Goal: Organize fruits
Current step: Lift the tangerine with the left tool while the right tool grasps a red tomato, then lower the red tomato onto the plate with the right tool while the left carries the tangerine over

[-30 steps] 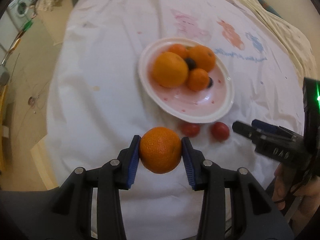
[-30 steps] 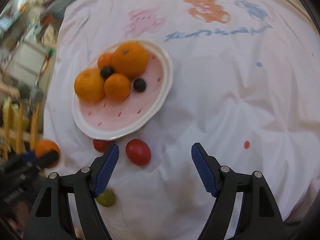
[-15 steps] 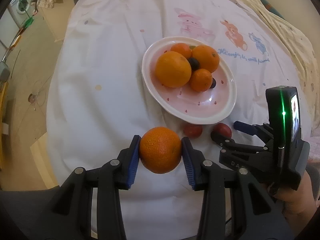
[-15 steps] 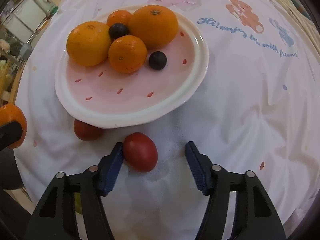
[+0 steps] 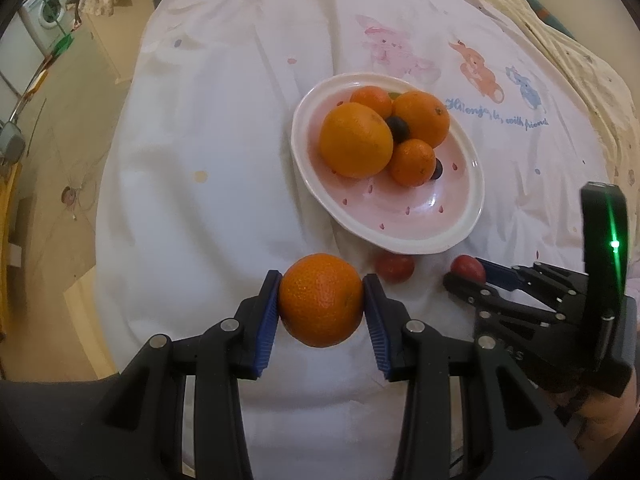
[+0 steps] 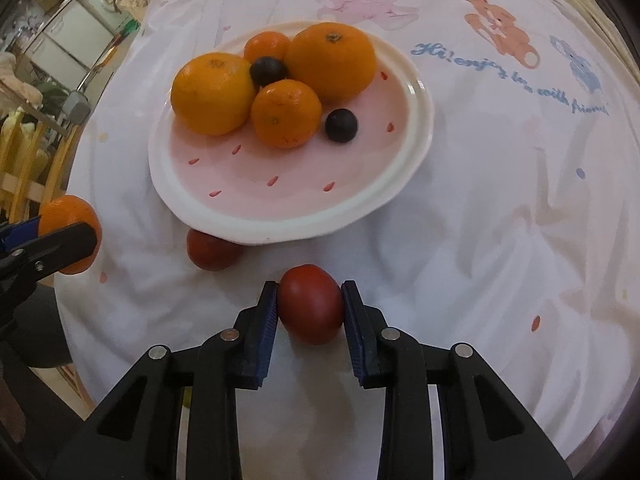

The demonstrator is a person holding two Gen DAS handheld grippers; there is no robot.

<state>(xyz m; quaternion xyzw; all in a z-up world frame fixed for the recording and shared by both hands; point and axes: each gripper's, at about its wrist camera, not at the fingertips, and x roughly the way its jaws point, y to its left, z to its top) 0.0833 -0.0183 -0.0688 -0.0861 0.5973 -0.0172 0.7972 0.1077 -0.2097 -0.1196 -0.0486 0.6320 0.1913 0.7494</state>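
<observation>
My left gripper (image 5: 322, 278) is shut on an orange (image 5: 320, 300) and holds it just above the white cloth, near the table's front edge. The same orange (image 6: 70, 232) shows at the left edge of the right wrist view. My right gripper (image 6: 310, 286) has its jaws closing on a red tomato (image 6: 311, 304) that lies on the cloth, and both blue pads touch its sides. A second tomato (image 6: 212, 250) rests against the rim of the pink plate (image 6: 280, 232). Several oranges (image 6: 212, 92) and two dark round fruits (image 6: 341, 125) lie on that plate.
The white tablecloth with cartoon animals (image 6: 500, 28) drops off at the left edge (image 5: 112, 200) to a tan floor. A washing machine (image 5: 44, 12) stands far left. A wooden rack (image 6: 24, 160) is beside the table. A hand (image 5: 600, 412) holds the right gripper.
The right gripper came in lower over the loose tomato and its jaws narrowed from wide apart to touching it. The left gripper and its orange stayed put.
</observation>
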